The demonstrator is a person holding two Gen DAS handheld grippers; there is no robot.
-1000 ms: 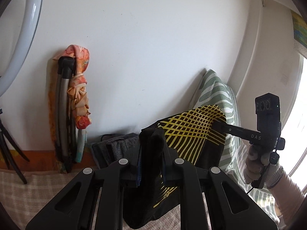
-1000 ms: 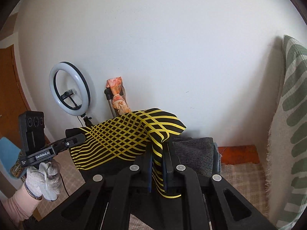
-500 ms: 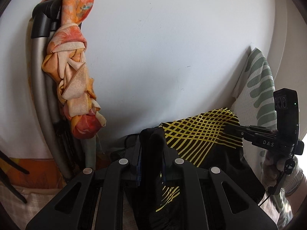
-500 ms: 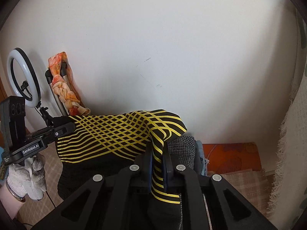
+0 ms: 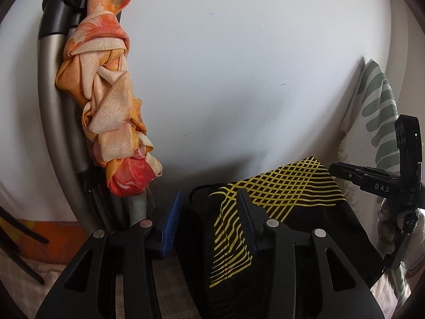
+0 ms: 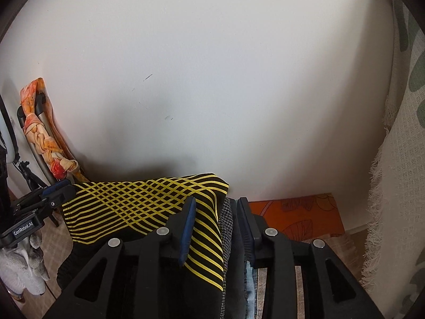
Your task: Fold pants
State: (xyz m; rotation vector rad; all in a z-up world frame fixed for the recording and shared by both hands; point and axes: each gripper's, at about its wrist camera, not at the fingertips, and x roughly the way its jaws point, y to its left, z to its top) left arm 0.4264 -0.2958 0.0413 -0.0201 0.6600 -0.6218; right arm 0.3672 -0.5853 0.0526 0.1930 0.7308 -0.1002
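Note:
The black pants with yellow crossing stripes (image 5: 287,191) lie folded on a pile of clothes by the white wall; they also show in the right wrist view (image 6: 138,202). My left gripper (image 5: 209,212) is open, its blue-padded fingers standing on either side of the pants' left end. My right gripper (image 6: 216,212) is open too, its fingers straddling the pants' right end and a grey checked garment (image 6: 228,228) beneath. Each gripper shows in the other's view, the right one (image 5: 372,179) and the left one (image 6: 53,194).
An orange cloth (image 5: 111,85) is knotted round a grey folded frame (image 5: 50,93) leaning on the wall at left. A white throw with green leaves (image 6: 398,186) hangs at right. An orange patterned mat (image 6: 300,212) lies by the wall. A tripod (image 6: 26,175) stands far left.
Both grippers have lowered the pants onto the pile near the wall and opened, letting go of the fabric. Both cameras have moved closer to the wall.

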